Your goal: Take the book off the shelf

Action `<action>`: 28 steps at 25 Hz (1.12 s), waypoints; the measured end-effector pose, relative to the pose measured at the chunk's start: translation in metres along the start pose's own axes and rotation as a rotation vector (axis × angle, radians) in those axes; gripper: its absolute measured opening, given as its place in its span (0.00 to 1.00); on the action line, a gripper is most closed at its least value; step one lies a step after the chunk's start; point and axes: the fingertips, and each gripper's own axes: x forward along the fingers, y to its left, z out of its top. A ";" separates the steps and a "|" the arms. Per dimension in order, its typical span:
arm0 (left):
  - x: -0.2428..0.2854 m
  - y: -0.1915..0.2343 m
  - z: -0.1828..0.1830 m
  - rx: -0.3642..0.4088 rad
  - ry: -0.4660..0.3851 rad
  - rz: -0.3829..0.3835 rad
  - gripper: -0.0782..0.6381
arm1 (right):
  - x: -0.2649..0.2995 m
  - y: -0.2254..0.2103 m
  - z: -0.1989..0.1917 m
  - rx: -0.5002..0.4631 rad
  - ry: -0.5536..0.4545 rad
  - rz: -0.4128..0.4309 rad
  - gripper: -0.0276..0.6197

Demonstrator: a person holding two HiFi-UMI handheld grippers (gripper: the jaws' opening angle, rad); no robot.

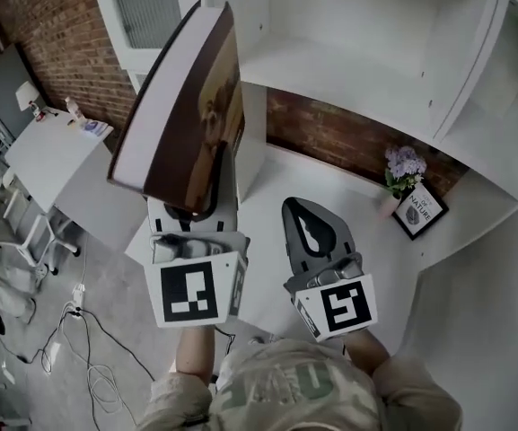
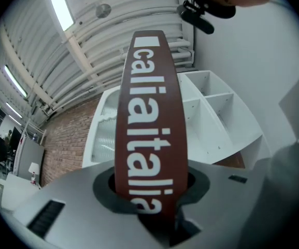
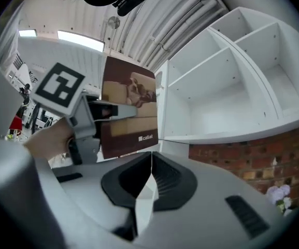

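A large brown book [image 1: 187, 106] with white page edges stands upright in my left gripper [image 1: 189, 212], clear of the white shelf unit [image 1: 357, 70]. In the left gripper view its brown spine [image 2: 150, 123] with white lettering fills the gap, and the jaws press on it from both sides. The right gripper view shows the book's cover [image 3: 129, 108] held by the left gripper [image 3: 95, 119] at the left. My right gripper [image 1: 311, 227] hangs beside it over the white counter, its jaws together with nothing between them [image 3: 150, 176].
The shelf unit's compartments [image 3: 227, 82] stand bare. A small pot of purple flowers [image 1: 404, 169] and a framed card [image 1: 420, 209] sit at the counter's [image 1: 330, 196] back right against a brick wall. White tables [image 1: 39, 155] and floor cables lie at the left.
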 end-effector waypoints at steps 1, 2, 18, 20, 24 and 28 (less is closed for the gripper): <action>-0.015 0.004 -0.008 0.000 0.008 0.020 0.32 | 0.003 0.006 0.000 0.000 -0.001 0.012 0.07; -0.029 0.008 -0.015 -0.005 0.011 0.037 0.32 | 0.005 0.012 0.000 0.001 -0.004 0.023 0.07; -0.117 0.042 -0.066 -0.035 0.081 0.203 0.32 | 0.010 0.056 -0.010 0.045 -0.012 0.072 0.07; -0.117 0.042 -0.068 -0.049 0.085 0.206 0.32 | 0.010 0.055 -0.011 0.042 -0.008 0.068 0.07; -0.117 0.041 -0.074 -0.042 0.103 0.216 0.32 | 0.010 0.052 -0.013 0.040 -0.004 0.069 0.07; -0.116 0.041 -0.075 -0.037 0.102 0.222 0.32 | 0.010 0.049 -0.013 0.042 -0.009 0.071 0.07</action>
